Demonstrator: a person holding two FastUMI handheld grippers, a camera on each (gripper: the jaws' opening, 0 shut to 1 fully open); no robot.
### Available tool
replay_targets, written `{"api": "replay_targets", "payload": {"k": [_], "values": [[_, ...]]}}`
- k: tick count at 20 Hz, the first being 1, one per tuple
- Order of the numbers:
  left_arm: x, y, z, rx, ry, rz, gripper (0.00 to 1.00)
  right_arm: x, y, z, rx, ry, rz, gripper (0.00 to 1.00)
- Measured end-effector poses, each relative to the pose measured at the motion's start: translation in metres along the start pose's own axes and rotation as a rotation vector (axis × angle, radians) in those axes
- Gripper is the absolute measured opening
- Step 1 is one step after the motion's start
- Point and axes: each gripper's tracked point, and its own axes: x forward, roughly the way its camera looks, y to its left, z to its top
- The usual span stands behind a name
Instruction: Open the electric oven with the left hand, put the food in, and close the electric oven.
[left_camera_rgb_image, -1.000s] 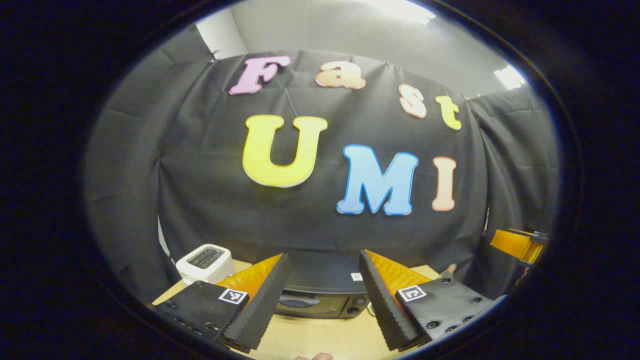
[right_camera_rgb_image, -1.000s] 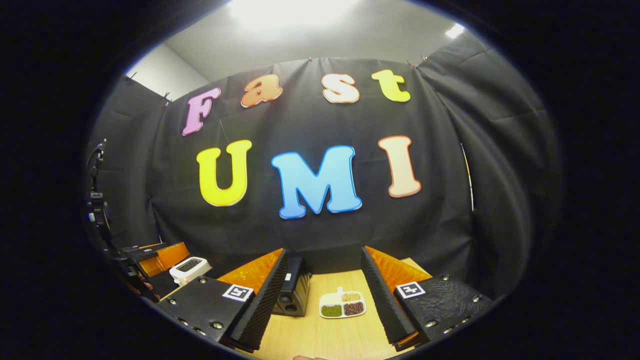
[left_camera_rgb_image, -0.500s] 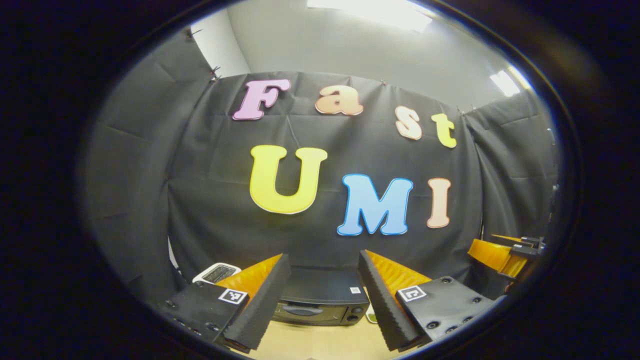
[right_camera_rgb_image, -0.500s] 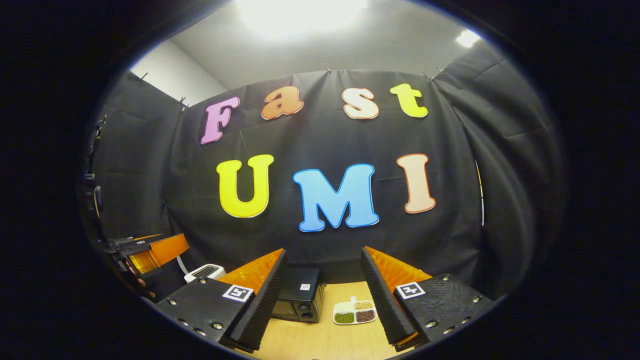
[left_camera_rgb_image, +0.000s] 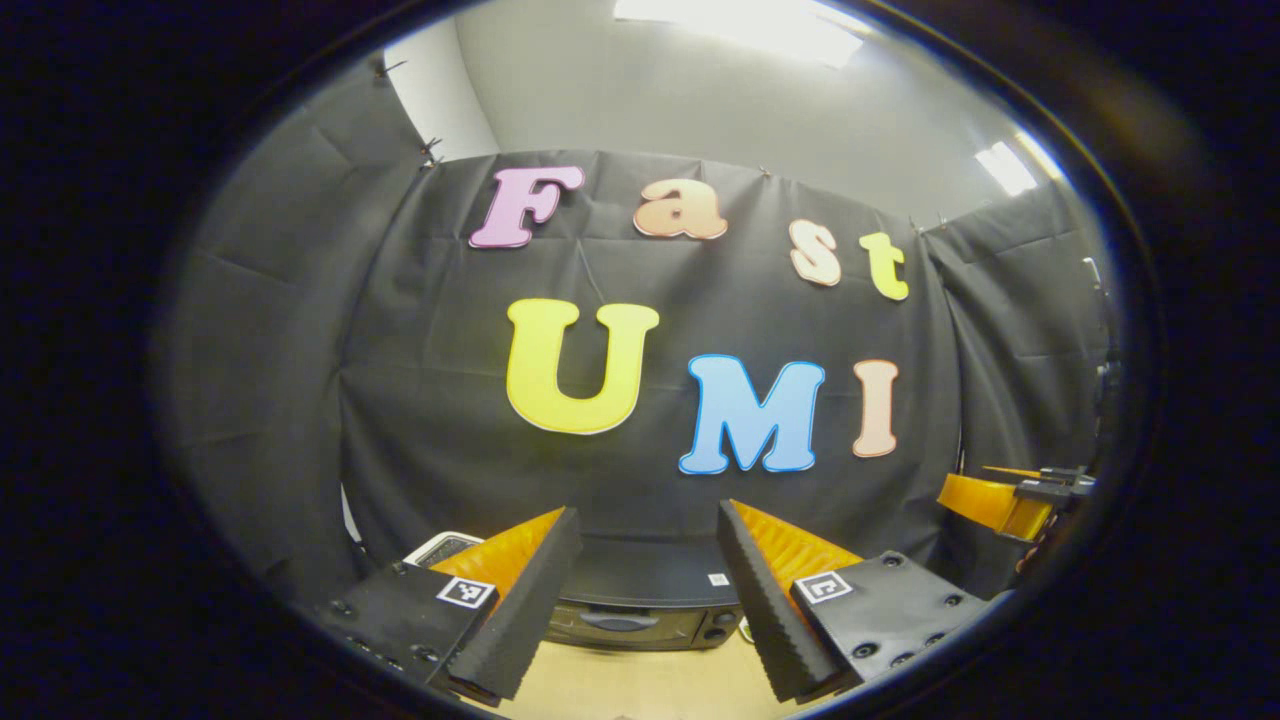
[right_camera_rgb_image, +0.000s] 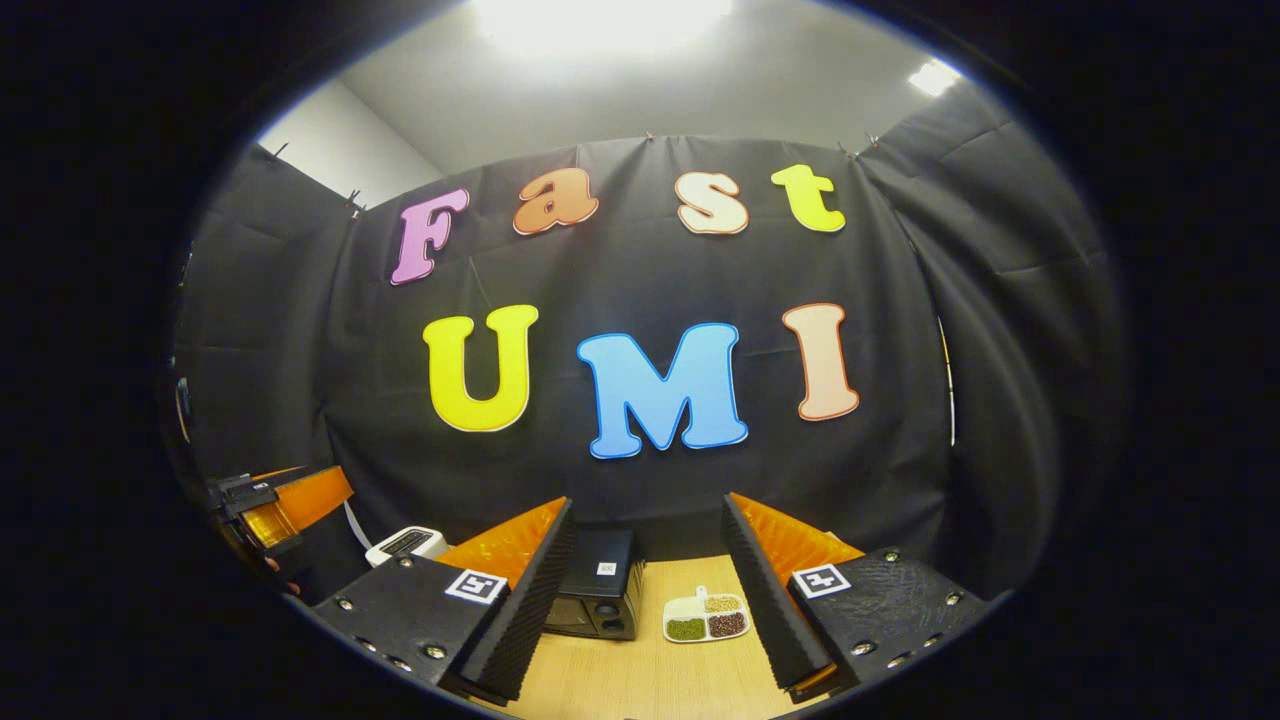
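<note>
Electric oven (left_camera_rgb_image: 640, 610) sits on the wooden counter (left_camera_rgb_image: 640, 685) against the booth's black cloth wall, door shut, handle across the front untouched. Left claw (left_camera_rgb_image: 640, 600) spread wide, nothing between its fingers, raised off the counter and pointed straight at the oven, short of it, no contact. Right claw (right_camera_rgb_image: 645, 600) likewise spread wide and carrying nothing, held above the counter. In the right gripper view the oven (right_camera_rgb_image: 600, 600) lies left of centre, and the food tray (right_camera_rgb_image: 706, 618), a small white divided dish with green, dark and pale fillings, rests on the counter just beside the oven on its right, apart from it. White toaster (right_camera_rgb_image: 405, 543) stands further left, near the oven, not part of the job. The other claw shows at the edge of each view, out to the side and well apart. Progress, judged from how things lie: nothing done yet. Door not opened, food not lifted, so opening, loading and closing all remain. Likely first step is the left claw descending to the door handle; the handle looks low and slim, so the approach will want care.
</note>
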Motion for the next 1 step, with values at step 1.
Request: {"api": "replay_targets", "payload": {"k": [1], "values": [[-0.0015, 0.0001, 0.0005, 0.0, -0.002, -0.005, 0.93, 0.0002, 0.0018, -0.0007, 0.009, 0.0, 0.006, 0.88]]}}
